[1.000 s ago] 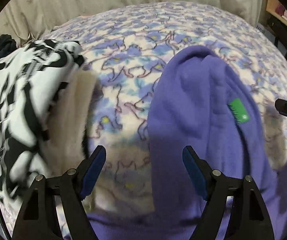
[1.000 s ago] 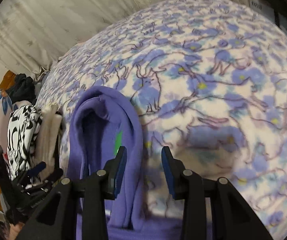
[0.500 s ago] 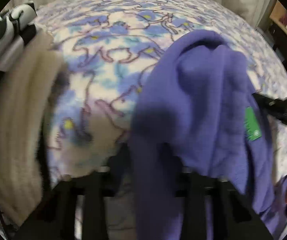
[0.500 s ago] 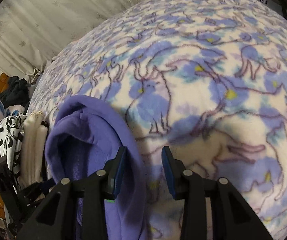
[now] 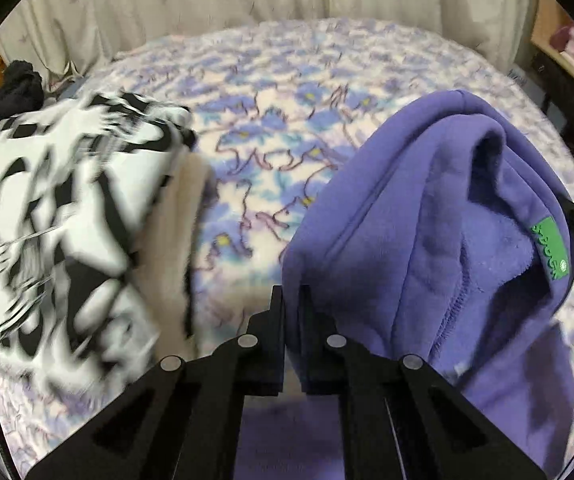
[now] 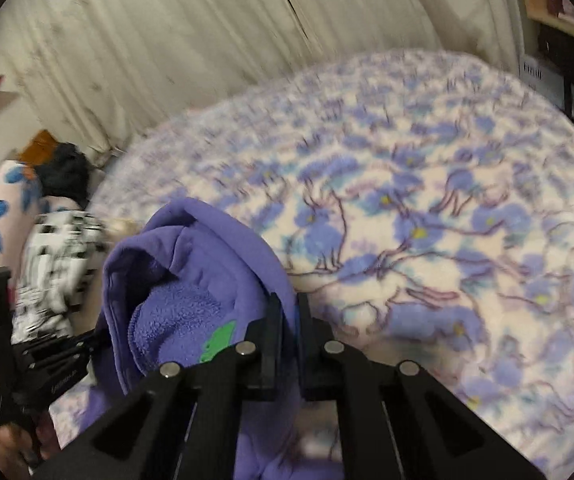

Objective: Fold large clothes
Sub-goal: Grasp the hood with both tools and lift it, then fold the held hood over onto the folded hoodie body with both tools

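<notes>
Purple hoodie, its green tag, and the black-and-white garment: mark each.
purple hoodie (image 5: pixel 399 208), left wrist view, outer hood panel.
green tag (image 5: pixel 550 249), left wrist view, tag centre.
black-and-white garment (image 5: pixel 59 208), left wrist view, top face.

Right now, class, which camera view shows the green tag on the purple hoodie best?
The left wrist view: the green tag lies sharp and whole on the purple hoodie, its printing visible. In the right wrist view the tag is blurred and partly behind the right gripper.

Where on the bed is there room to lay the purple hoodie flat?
Best room: the flowery blanket between the purple hoodie and the curtain. A narrower strip runs between the hoodie and the black-and-white clothes. The left side is crowded with that pile.
</notes>
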